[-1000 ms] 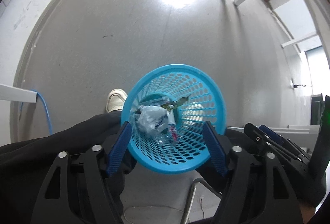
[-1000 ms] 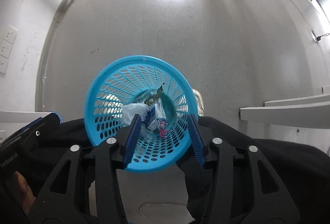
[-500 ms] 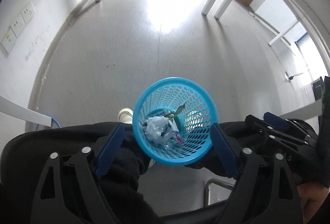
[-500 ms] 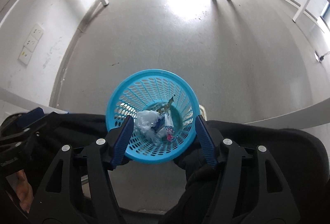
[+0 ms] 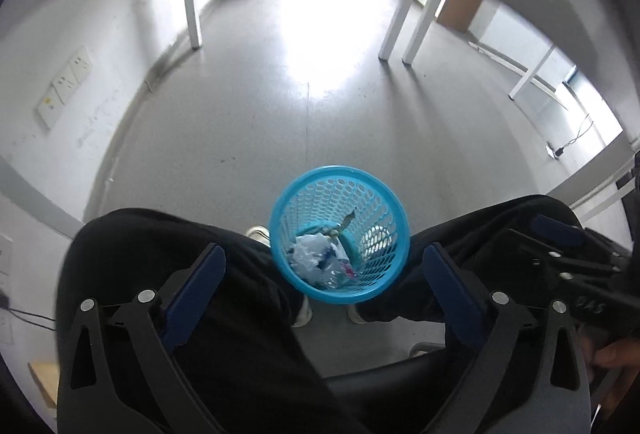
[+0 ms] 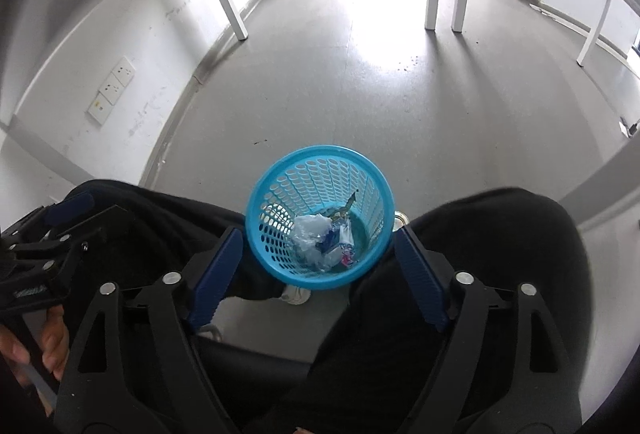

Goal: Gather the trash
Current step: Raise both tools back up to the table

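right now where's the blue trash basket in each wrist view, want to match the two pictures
Left wrist view: the blue basket sits just right of centre in the lower half, on the floor between the person's knees, beyond the open left gripper.
Right wrist view: it sits at centre, a little lower than the middle, beyond the open right gripper.
Shared landmark: the crumpled clear plastic inside the basket.
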`<state>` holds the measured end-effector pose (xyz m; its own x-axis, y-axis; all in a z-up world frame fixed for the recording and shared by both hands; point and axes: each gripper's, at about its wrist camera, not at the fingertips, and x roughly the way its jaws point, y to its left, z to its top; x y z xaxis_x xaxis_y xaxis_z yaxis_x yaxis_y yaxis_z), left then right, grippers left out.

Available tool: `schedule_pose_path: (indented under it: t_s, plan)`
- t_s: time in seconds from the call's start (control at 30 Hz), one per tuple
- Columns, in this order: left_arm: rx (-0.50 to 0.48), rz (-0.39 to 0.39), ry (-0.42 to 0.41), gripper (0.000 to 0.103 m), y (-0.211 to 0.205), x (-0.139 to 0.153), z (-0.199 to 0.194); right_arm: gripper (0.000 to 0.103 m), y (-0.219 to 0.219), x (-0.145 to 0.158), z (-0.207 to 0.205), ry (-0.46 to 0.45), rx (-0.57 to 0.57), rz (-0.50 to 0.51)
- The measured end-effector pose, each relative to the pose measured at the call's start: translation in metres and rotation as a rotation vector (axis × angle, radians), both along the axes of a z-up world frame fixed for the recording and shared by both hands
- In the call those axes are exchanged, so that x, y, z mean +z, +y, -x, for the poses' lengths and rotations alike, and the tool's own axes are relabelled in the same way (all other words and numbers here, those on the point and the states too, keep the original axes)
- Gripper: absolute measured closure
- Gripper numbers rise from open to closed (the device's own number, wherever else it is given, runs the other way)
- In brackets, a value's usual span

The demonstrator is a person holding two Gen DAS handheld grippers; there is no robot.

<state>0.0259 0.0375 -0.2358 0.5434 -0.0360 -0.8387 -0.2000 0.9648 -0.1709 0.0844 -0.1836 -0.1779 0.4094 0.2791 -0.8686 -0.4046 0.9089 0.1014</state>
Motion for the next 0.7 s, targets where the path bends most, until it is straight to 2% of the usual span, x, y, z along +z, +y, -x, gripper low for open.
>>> schedule_pose_path:
  t_s: [0.1, 0.2, 0.33, 0.53, 0.7]
  plan:
    - [-0.011, 0.01, -0.033, 0.006, -0.002, 0.014, 0.02, 0.02, -0.008, 0.016, 0.015, -0.027, 0.012, 0.013]
    - [-0.038, 0.005, -0.076, 0.006, -0.005, 0.031, 0.039, 0.015, -0.018, 0.033, 0.034, -0.047, 0.031, -0.03]
    - [-0.085, -0.022, -0.169, 0.006, -0.018, 0.063, 0.065, 0.009, -0.028, 0.067, 0.061, -0.136, 0.065, -0.066]
    - [-0.139, -0.037, -0.262, 0.006, -0.027, 0.112, 0.082, 0.009, -0.043, 0.128, 0.081, -0.276, 0.061, -0.114]
    - [-0.138, -0.099, -0.351, 0.006, -0.035, 0.158, 0.081, 0.009, -0.054, 0.185, 0.08, -0.392, 0.033, -0.162]
